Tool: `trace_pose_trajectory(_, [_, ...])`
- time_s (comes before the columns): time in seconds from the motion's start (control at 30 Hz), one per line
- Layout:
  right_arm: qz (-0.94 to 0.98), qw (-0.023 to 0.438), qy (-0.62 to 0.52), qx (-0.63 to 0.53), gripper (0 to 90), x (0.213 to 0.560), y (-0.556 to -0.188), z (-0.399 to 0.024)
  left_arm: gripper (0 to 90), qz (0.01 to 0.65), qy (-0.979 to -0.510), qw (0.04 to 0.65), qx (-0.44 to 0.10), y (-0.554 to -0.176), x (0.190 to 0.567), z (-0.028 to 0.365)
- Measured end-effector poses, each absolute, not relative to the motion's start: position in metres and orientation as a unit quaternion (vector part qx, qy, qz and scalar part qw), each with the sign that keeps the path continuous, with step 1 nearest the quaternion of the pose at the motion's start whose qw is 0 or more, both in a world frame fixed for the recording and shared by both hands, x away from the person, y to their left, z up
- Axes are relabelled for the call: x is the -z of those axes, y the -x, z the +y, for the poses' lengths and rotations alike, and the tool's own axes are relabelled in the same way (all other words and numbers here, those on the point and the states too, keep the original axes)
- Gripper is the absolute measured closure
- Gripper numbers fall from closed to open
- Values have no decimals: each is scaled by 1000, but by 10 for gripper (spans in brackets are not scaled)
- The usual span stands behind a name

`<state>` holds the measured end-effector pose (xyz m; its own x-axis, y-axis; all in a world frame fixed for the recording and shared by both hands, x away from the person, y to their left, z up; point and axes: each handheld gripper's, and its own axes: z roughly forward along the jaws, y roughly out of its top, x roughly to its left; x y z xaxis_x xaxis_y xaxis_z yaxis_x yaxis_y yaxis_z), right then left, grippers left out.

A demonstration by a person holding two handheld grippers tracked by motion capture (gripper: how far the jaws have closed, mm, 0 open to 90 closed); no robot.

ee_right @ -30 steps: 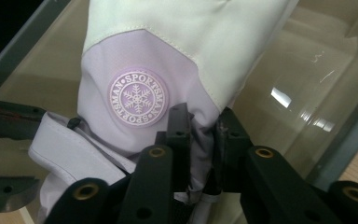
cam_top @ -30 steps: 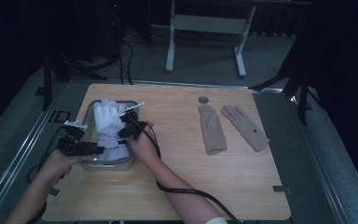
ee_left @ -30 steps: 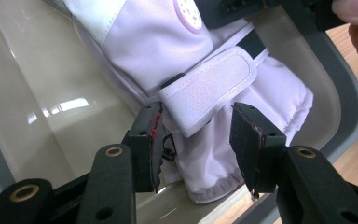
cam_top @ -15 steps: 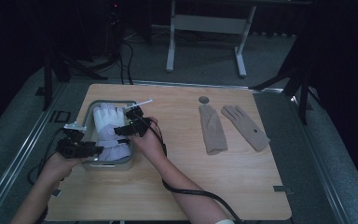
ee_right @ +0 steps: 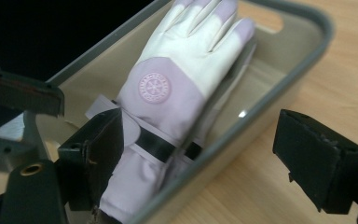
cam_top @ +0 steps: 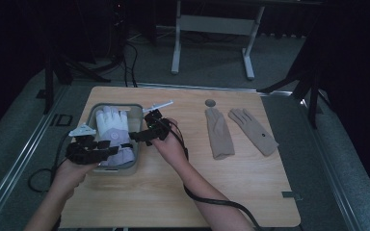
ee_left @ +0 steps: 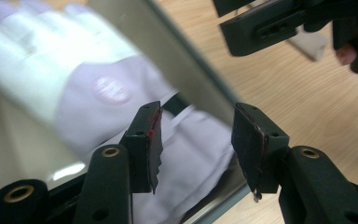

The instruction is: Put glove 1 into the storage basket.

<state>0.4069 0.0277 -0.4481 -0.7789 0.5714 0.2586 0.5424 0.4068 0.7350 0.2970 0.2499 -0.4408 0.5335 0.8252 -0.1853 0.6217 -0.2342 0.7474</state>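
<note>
A white and lavender glove lies in a grey tray at the table's left, fingers pointing away. My right gripper hovers at the tray's right rim. Its jaws have just been opening and now stand wide; in the right gripper view the glove's cuff and the tray rim lie below them, untouched. My left gripper hangs over the tray's near end, open. In the left gripper view the cuff shows behind its parted jaws.
Two beige gloves lie flat on the wooden table's right half. A round hole sits near the far edge. A cable trails from the right gripper off the near edge. Metal stand legs rise behind the table.
The right gripper has drawn back to the right, from over the glove to the tray's right rim, and its jaws have parted. The left gripper has risen slightly.
</note>
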Motion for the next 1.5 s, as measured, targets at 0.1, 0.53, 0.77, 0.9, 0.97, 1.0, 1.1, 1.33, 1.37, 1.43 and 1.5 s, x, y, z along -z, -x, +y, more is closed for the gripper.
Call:
trace_pose_trajectory(0.1, [838,27,-326,-436,144,445,-404,15,531,451,-777,419,-128,-297,441,233])
trace_pose_trajectory(0.53, [826,57,-334,-451,146,440,-394,-49,531,394,-782,464,-130,-292,448,174])
trace_pose_trajectory(0.77, [823,75,-332,-455,146,444,-388,-83,500,378,-782,479,-122,-289,453,155])
trace_pose_trajectory(0.9, [817,81,-335,-463,146,449,-384,-103,363,367,-785,489,-107,-288,462,145])
trace_pose_trajectory(0.97, [815,80,-332,-469,139,452,-382,-112,311,354,-792,484,-116,-287,466,138])
trace_pose_trajectory(1.0, [813,80,-332,-472,139,454,-381,-118,250,347,-795,482,-122,-285,467,134])
trace_pose_trajectory(1.1, [808,79,-333,-480,133,456,-378,-133,148,336,-799,489,-96,-286,473,127])
trace_pose_trajectory(1.33, [797,124,-345,-480,104,459,-372,-160,111,313,-794,506,-126,-280,487,102])
trace_pose_trajectory(1.37, [796,126,-348,-478,105,459,-373,-164,83,315,-795,505,-119,-281,491,98])
trace_pose_trajectory(1.43, [796,135,-350,-475,138,461,-374,-172,21,319,-795,503,-113,-280,499,91])
trace_pose_trajectory(1.5, [797,138,-353,-470,138,463,-375,-179,19,322,-798,495,-117,-278,507,84])
